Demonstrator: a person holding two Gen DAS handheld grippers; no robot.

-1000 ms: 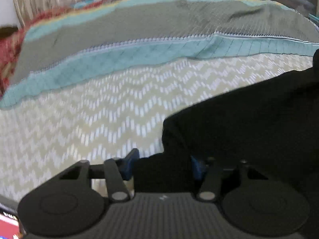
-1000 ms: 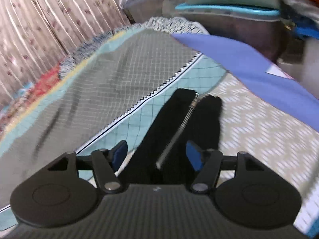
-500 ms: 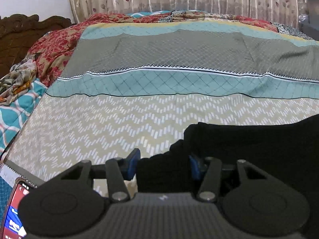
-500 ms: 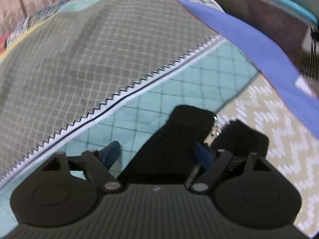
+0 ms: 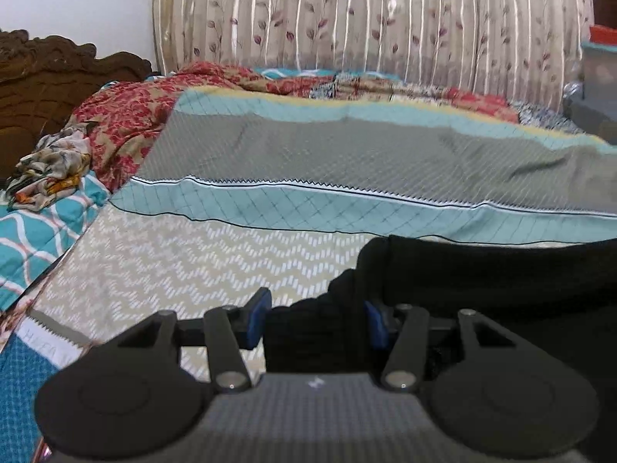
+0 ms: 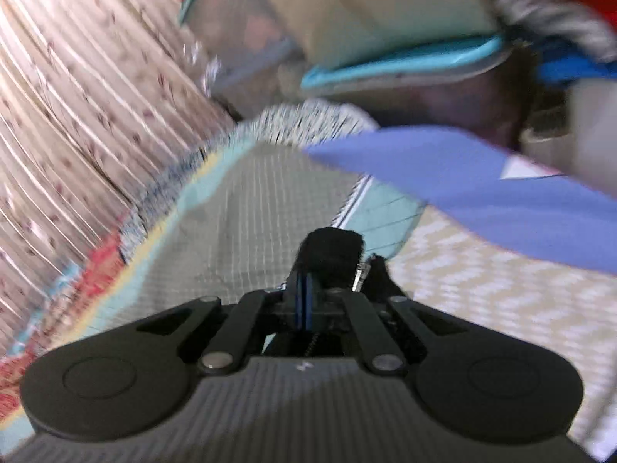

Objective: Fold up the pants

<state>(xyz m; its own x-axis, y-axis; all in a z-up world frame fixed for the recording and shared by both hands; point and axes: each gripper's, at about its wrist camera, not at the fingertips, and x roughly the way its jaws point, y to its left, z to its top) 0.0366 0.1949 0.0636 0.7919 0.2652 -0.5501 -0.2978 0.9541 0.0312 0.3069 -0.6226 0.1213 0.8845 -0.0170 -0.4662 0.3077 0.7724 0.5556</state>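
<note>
My right gripper has its 2 blue pads pressed together on a bunch of the black pants, lifted above the bedspread; that view is blurred. My left gripper has jaws apart with pants fabric lying between them on the chevron bedspread. Beyond: red floral blanket, carved headboard, striped curtain. A blue sheet crosses the right view.

Each gripper, left and right, is built of matte black linkage bars pinned with silver screws, two round black discs flanking a ribbed grey body, and blue-padded fingertips.
</note>
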